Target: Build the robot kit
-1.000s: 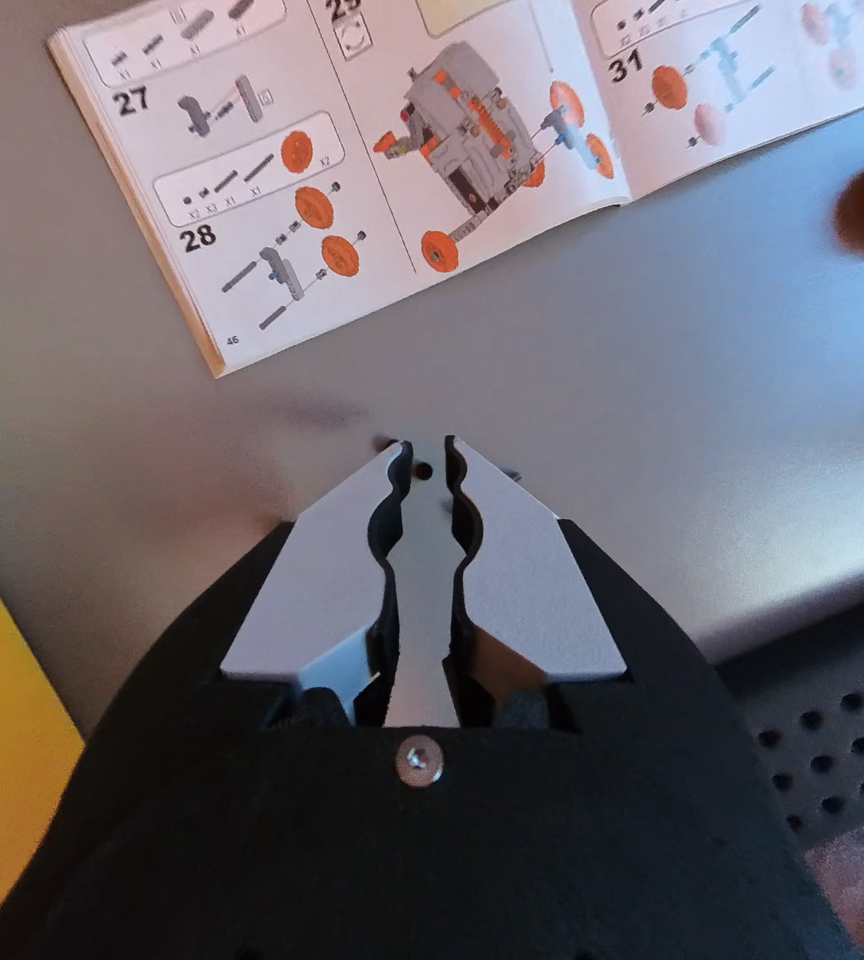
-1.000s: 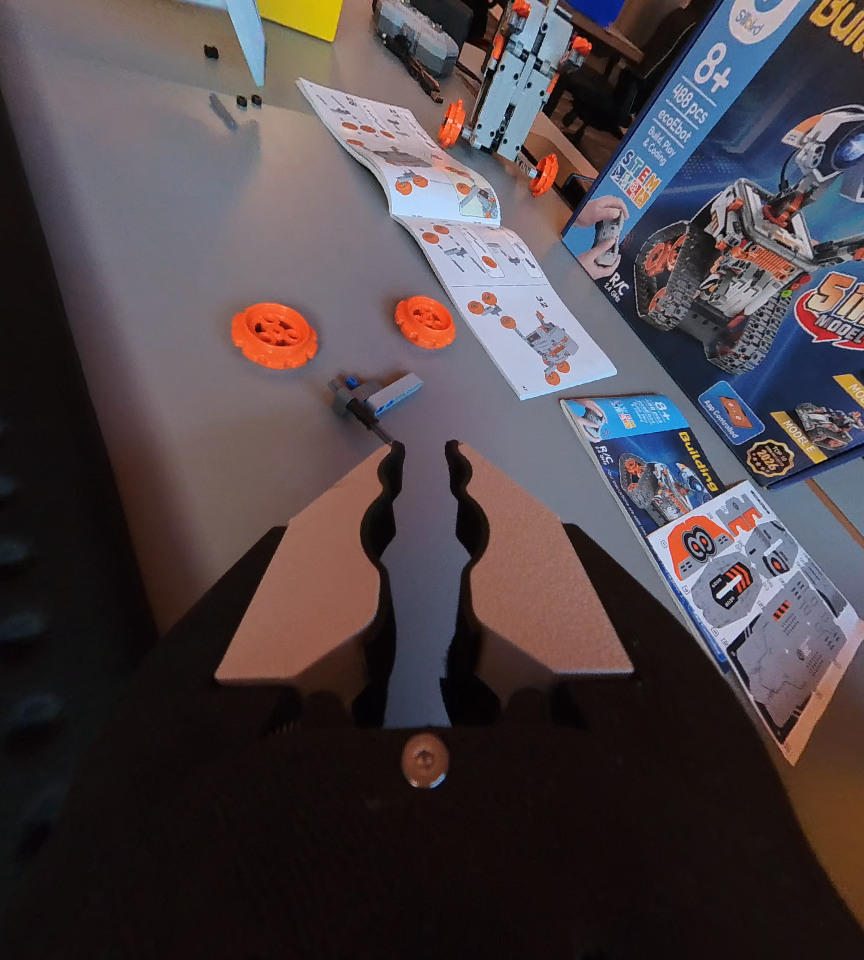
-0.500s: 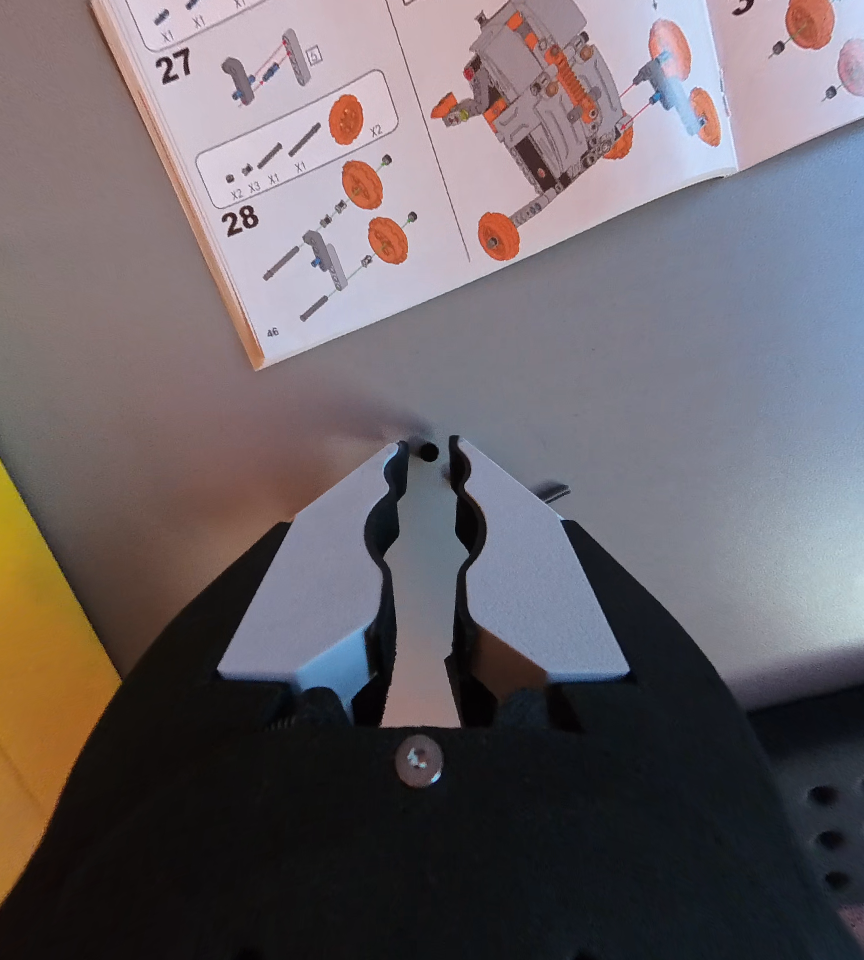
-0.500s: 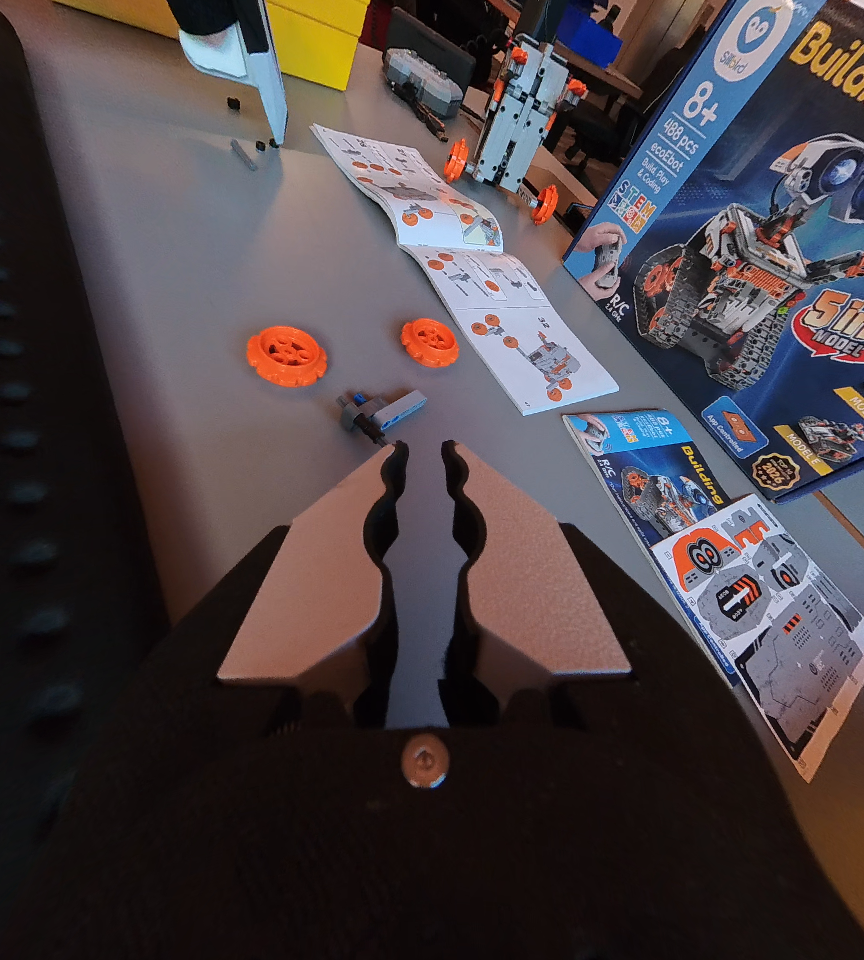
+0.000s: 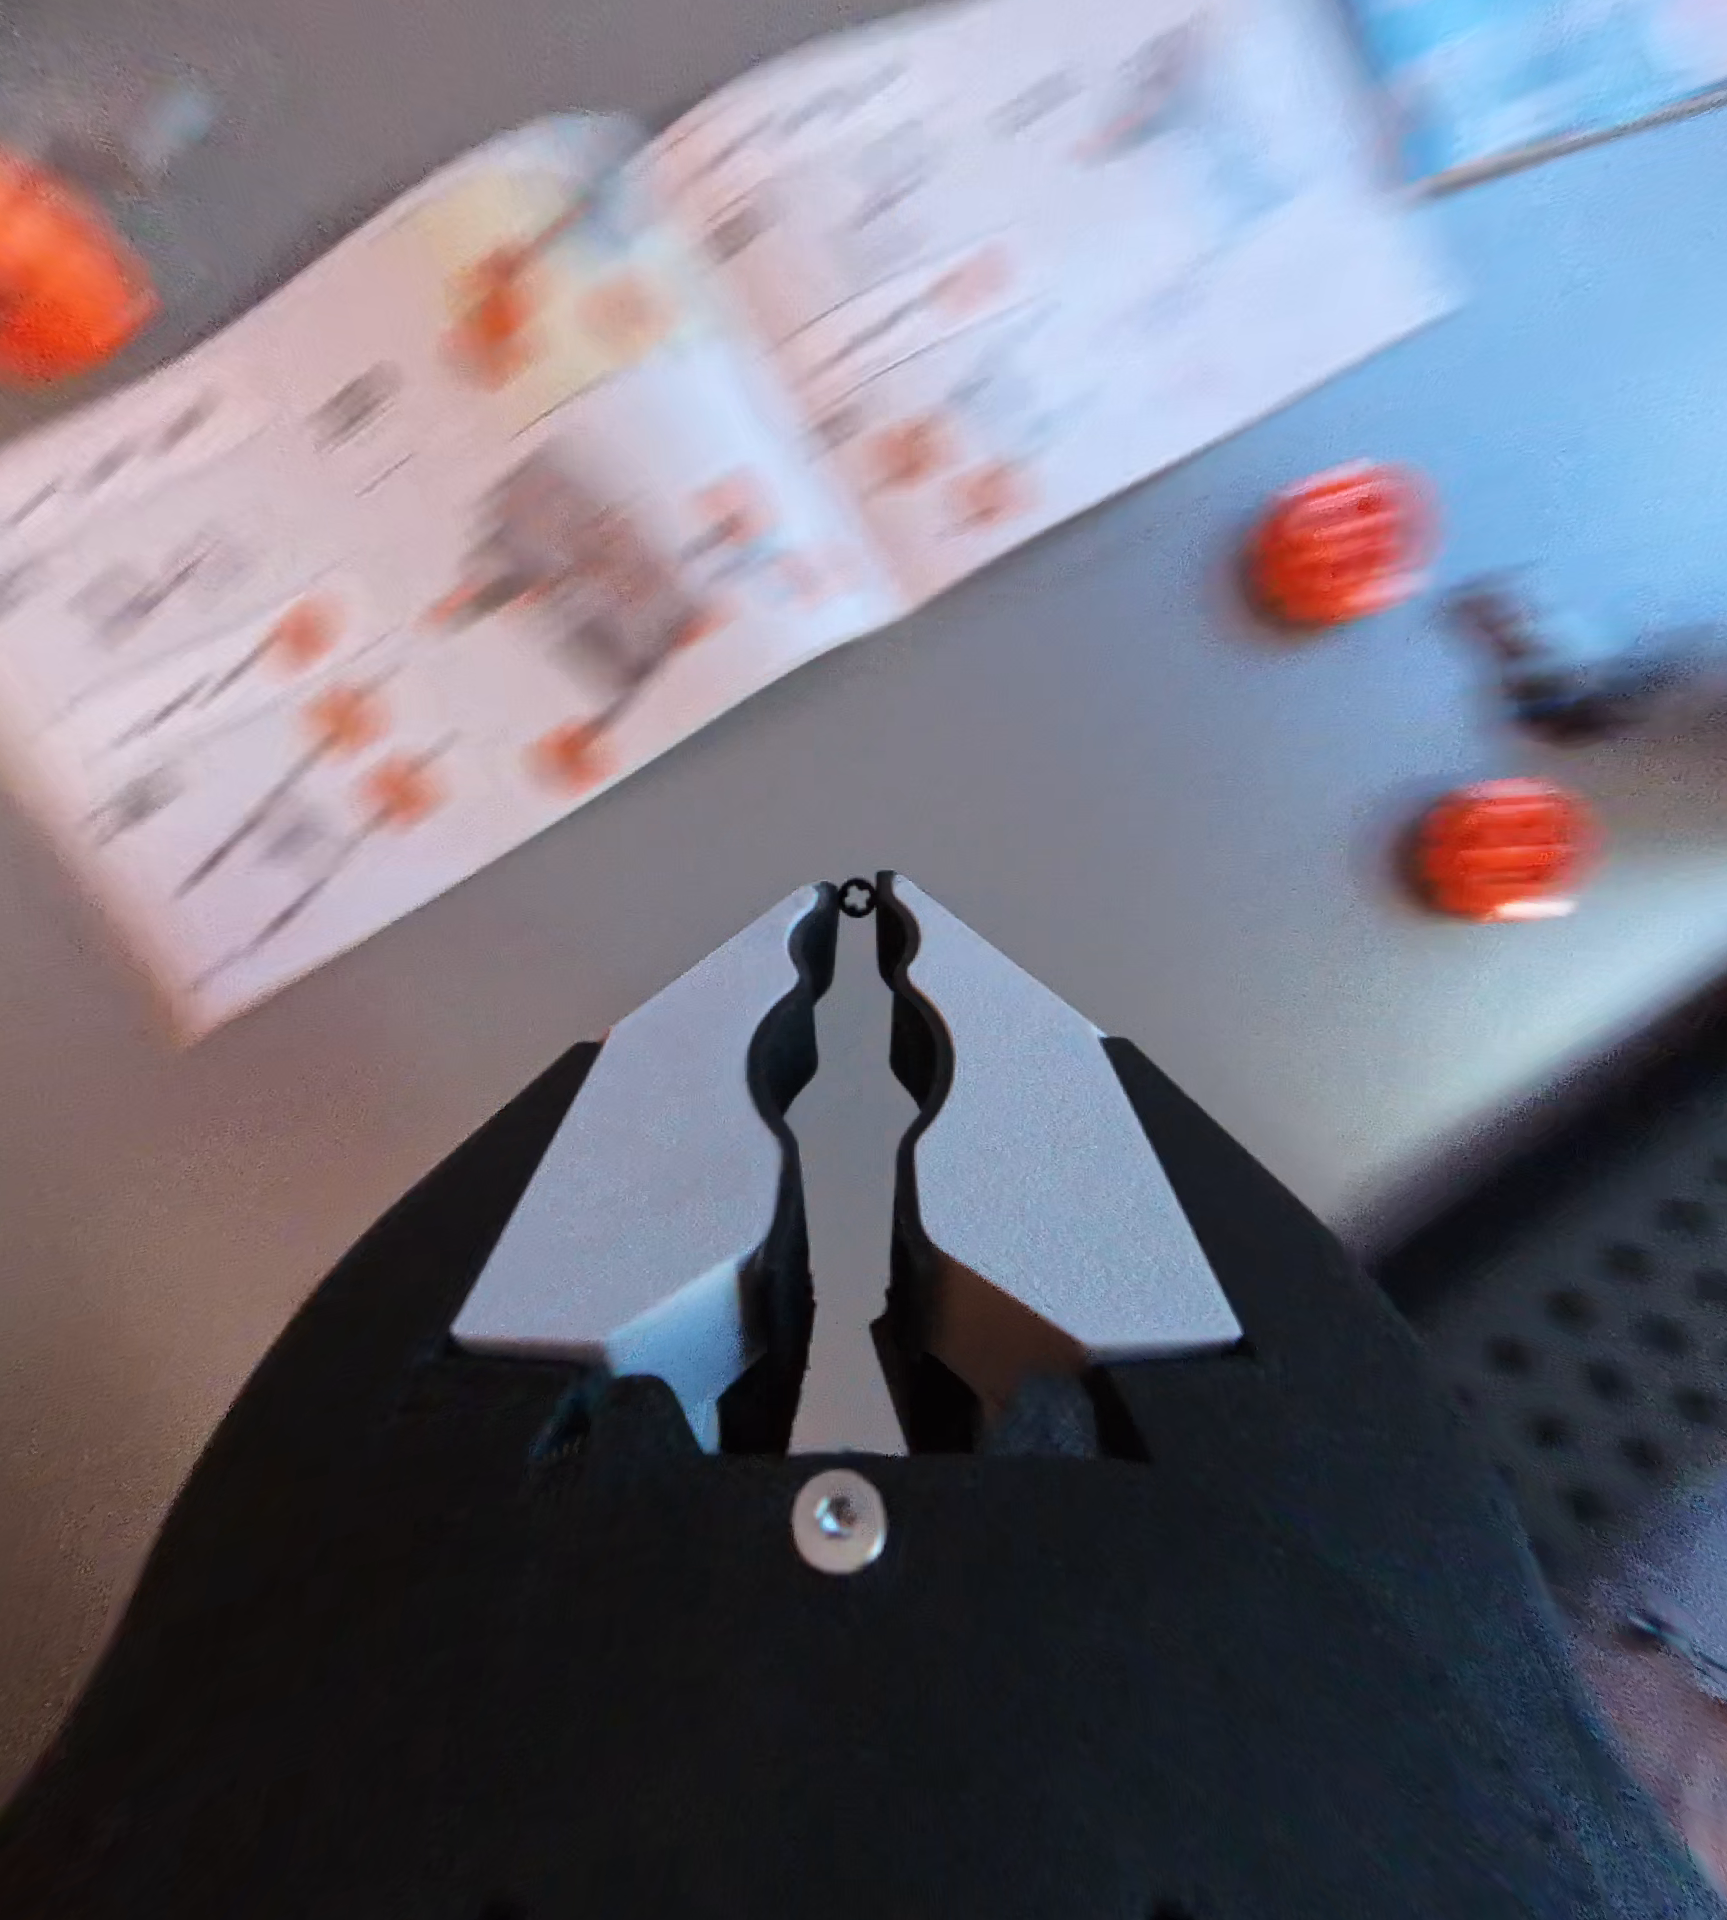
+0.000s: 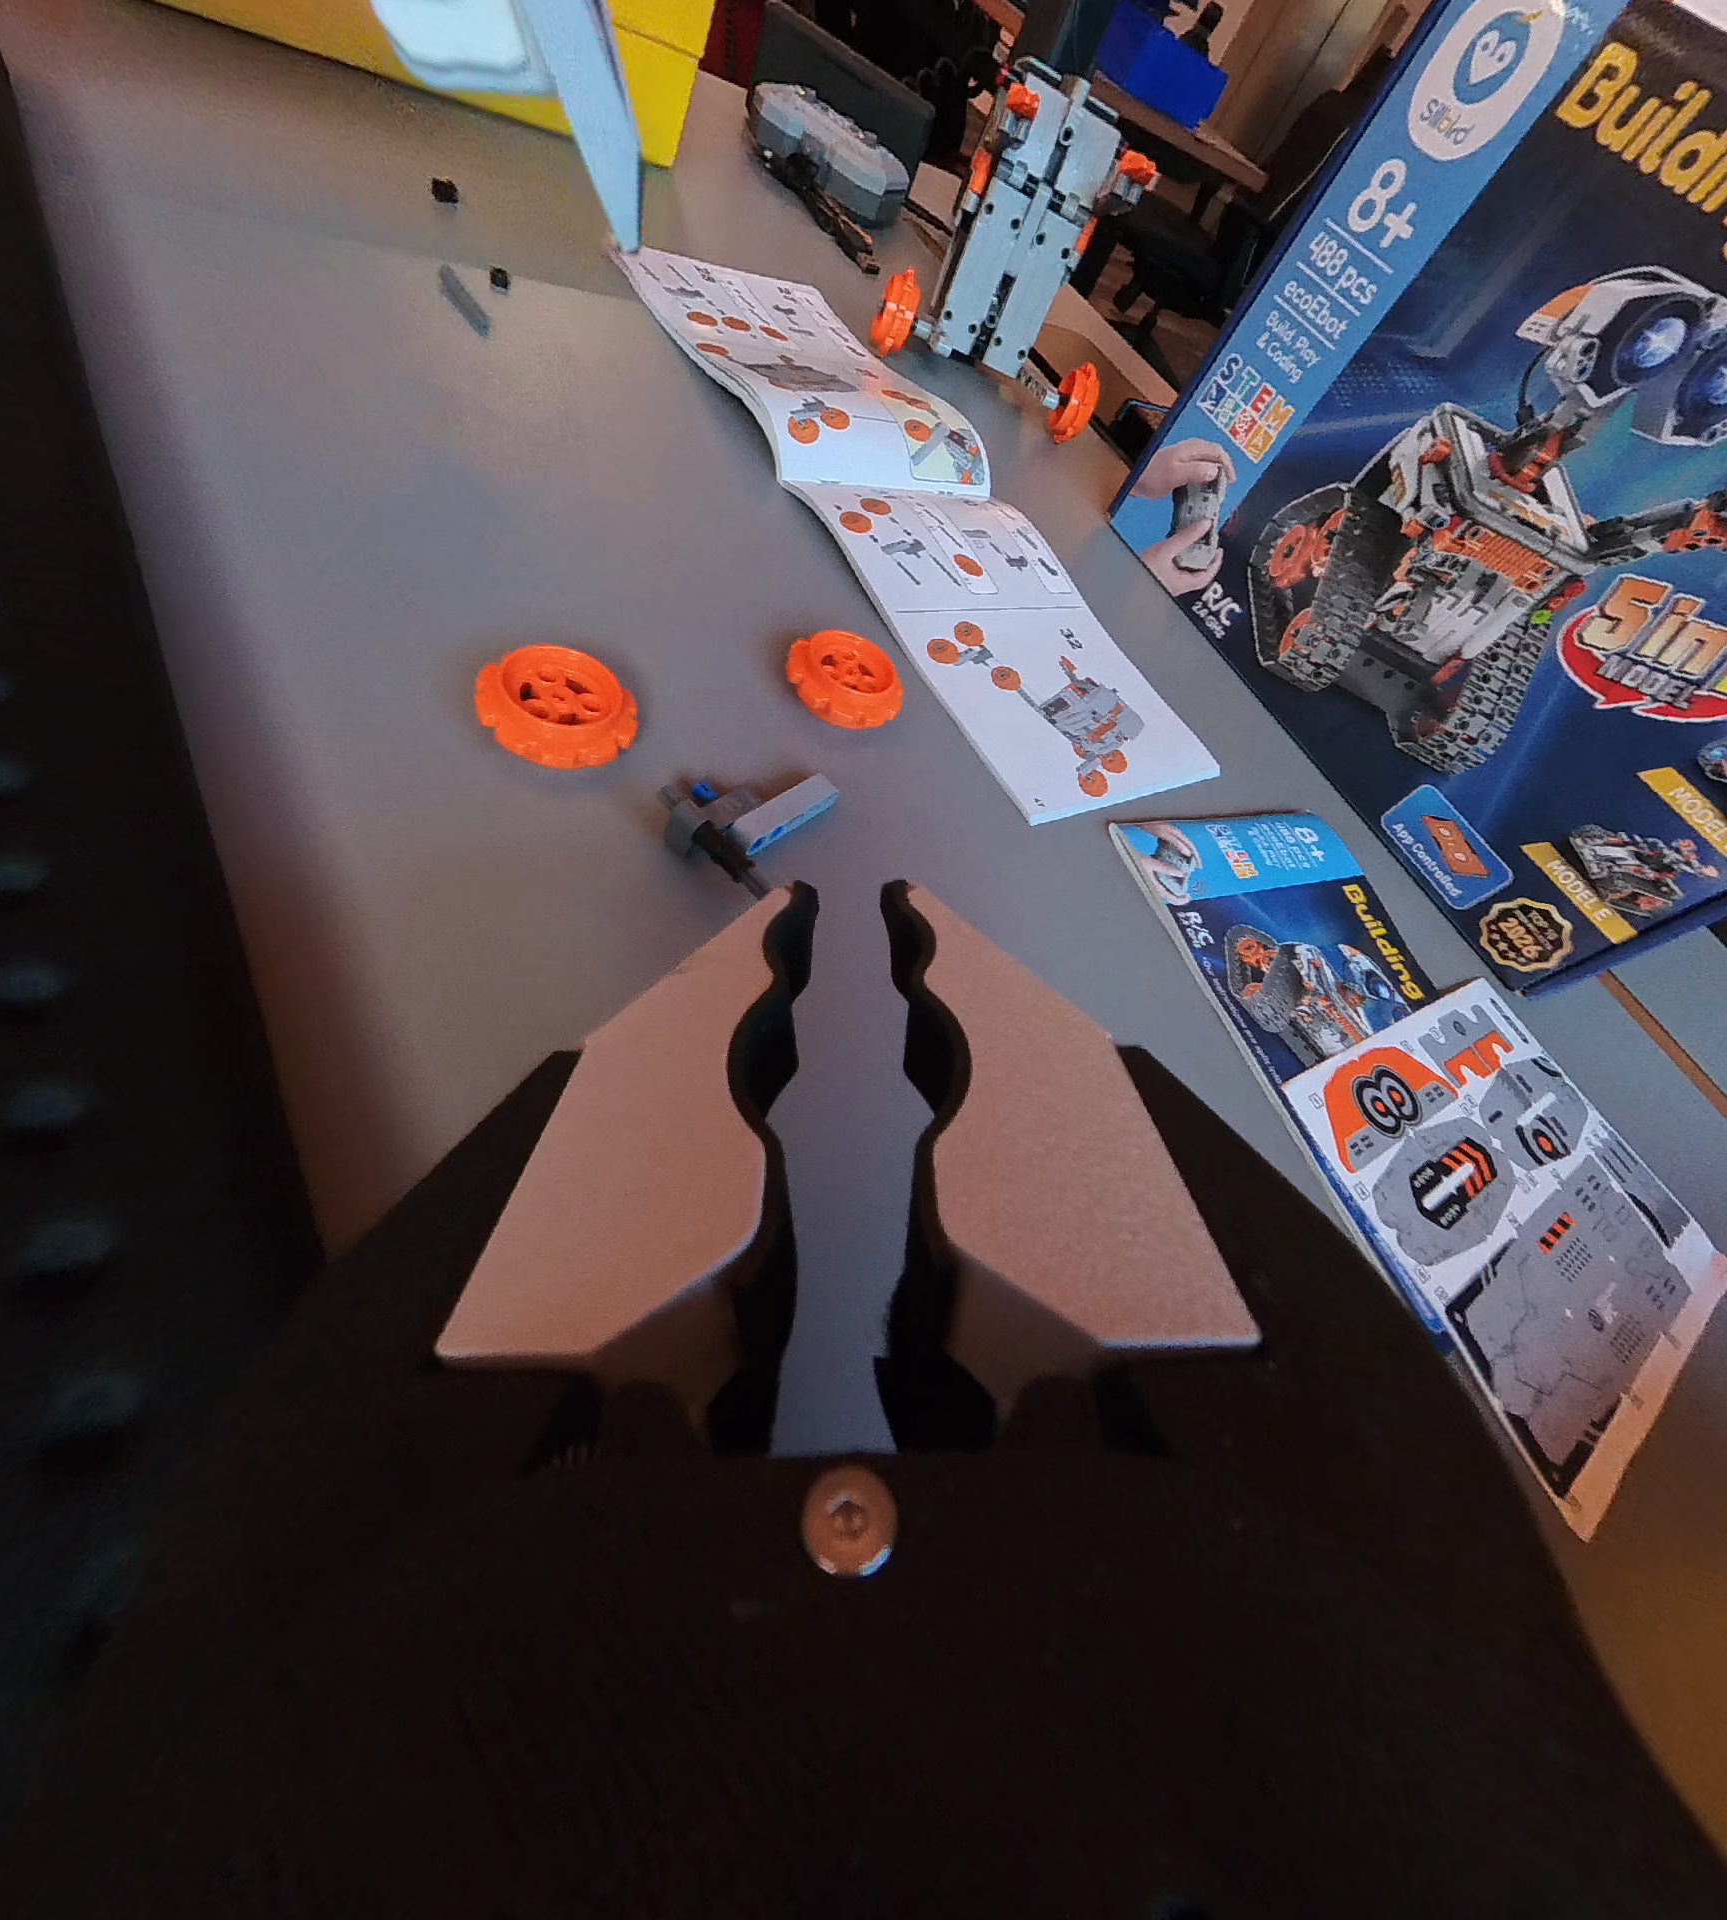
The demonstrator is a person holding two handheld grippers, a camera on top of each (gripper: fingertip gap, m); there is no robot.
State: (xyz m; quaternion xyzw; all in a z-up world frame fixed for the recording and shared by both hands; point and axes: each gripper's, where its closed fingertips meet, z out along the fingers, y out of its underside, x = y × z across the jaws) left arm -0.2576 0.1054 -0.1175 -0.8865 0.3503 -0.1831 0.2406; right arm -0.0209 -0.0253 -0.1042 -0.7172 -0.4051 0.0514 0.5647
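My left gripper (image 5: pixel 856 896) is shut on a tiny black ring-shaped piece (image 5: pixel 855 894), pinched at the very fingertips above the grey table. Its view is motion-blurred. Beyond it lie the open instruction booklet (image 5: pixel 526 499) and two orange wheels (image 5: pixel 1337 545) (image 5: pixel 1498 850). My right gripper (image 6: pixel 848 894) is open and empty, low over the table. Its tips are just short of a small grey and blue beam assembly (image 6: pixel 739 816) with a black axle. The two orange wheels (image 6: pixel 554 704) (image 6: pixel 843 677) lie behind that. A finger of the left gripper (image 6: pixel 599 135) shows at the top of the right wrist view.
A large toy box (image 6: pixel 1513 468) stands at the right, with a leaflet (image 6: pixel 1274 935) and sticker sheet (image 6: pixel 1524 1236) before it. A part-built grey model (image 6: pixel 1015 249), a grey unit (image 6: pixel 828 145) and a yellow box (image 6: pixel 661 94) are at the back. Small loose pieces (image 6: pixel 464 299) lie far left.
My left gripper has closed on the tiny black piece, lifted it off the table and swung toward the orange wheels. My right gripper has hardly moved.
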